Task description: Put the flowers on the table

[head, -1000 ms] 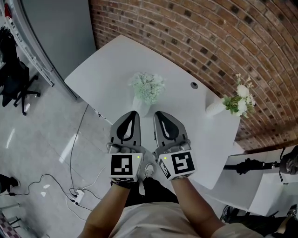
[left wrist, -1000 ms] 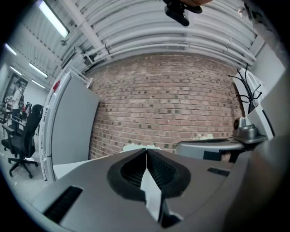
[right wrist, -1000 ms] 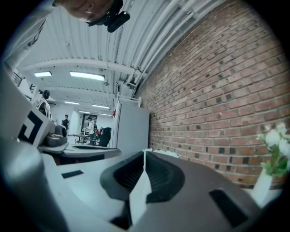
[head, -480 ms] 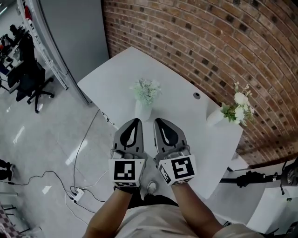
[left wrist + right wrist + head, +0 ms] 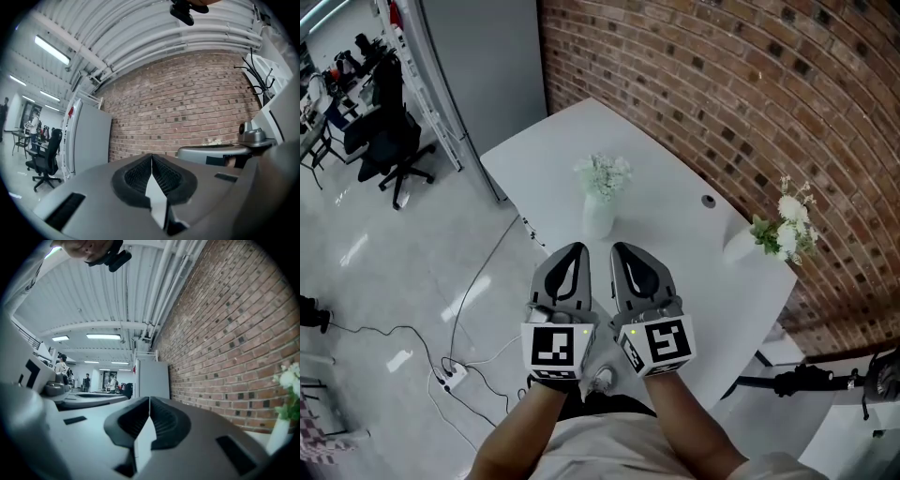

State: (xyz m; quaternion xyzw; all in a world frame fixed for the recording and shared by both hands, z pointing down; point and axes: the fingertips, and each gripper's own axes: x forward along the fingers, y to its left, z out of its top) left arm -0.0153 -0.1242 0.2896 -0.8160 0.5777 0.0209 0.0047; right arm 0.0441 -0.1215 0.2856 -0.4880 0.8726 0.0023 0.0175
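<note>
Two vases of flowers stand on the white table [image 5: 675,225]. A white vase with pale green-white flowers [image 5: 601,192] is in the middle, just beyond my grippers. A second white vase with white blooms and green leaves [image 5: 773,234] stands at the table's right end by the brick wall; its flowers [image 5: 289,394] show at the right edge of the right gripper view. My left gripper [image 5: 571,251] and right gripper [image 5: 630,251] are side by side over the near table edge, both shut with nothing between their tips, apart from both vases.
A brick wall [image 5: 741,84] runs behind the table. A grey cabinet [image 5: 478,56] stands at the left, an office chair [image 5: 389,141] beyond it. Cables and a power strip [image 5: 450,377] lie on the floor at the left. A round cable hole [image 5: 708,201] marks the tabletop.
The view has shifted so the table and vases sit further right and lower in the picture. Both grippers stay together and shut, held in the same pose.
</note>
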